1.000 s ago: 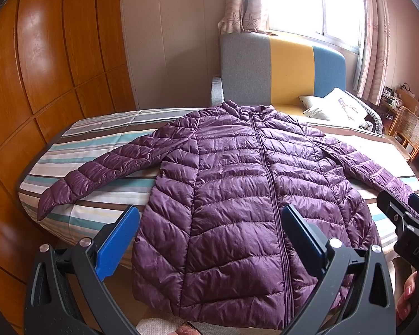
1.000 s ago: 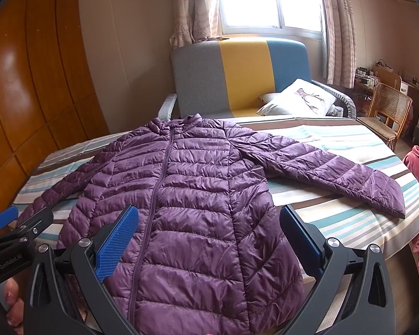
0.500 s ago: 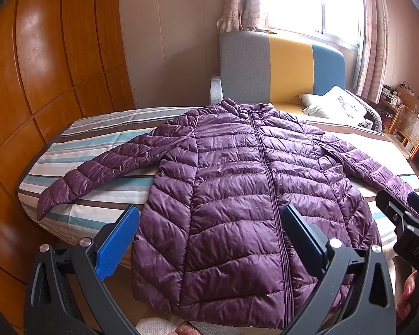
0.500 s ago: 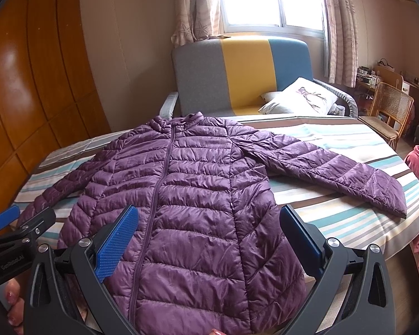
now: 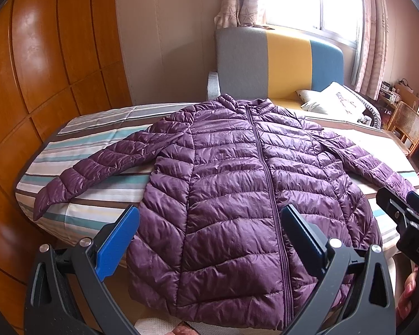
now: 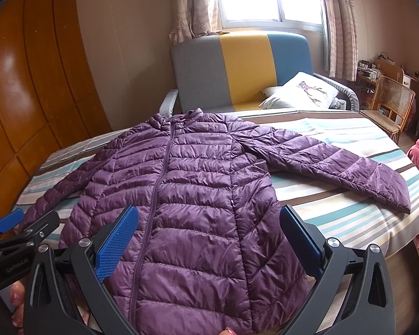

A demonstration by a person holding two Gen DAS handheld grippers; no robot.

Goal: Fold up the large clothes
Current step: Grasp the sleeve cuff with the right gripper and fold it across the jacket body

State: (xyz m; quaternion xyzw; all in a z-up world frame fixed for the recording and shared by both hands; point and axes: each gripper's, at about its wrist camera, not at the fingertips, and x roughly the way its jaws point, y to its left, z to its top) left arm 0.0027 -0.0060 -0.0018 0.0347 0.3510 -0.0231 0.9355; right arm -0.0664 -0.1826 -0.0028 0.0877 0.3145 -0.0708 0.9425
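A purple quilted jacket (image 5: 237, 201) is lying zipped and face up across a striped bedspread (image 5: 78, 150), filling the centre of both wrist views, its collar pointing toward the upper middle of the frame and its hem spilling over the near edge of the bed at the bottom. Both sleeves are spreading outward, one reaching the lower left of the left wrist view (image 5: 78, 173), the other stretching to the right side of the right wrist view (image 6: 349, 167); laid out this way, the garment is likely being readied for a first fold, with no fold yet made. The left gripper (image 5: 209, 240) is hovering above the lower front panels, its blue pads wide apart and gripping nothing. The right gripper (image 6: 206, 240) is hanging over the same region, likewise spread and empty. Each tool is appearing at the margin of the other's view, suggesting the two are being held side by side ahead of a two-handed move. Bare bedspread is showing on both flanks of the jacket, giving room to swing the sleeves inward, though the left cuff is lying near the bed's edge and the hem is already overhanging. A grey, yellow and blue sofa (image 6: 251, 64) with a white pillow (image 6: 301, 89) is standing behind the bed at upper centre, well apart from the work.
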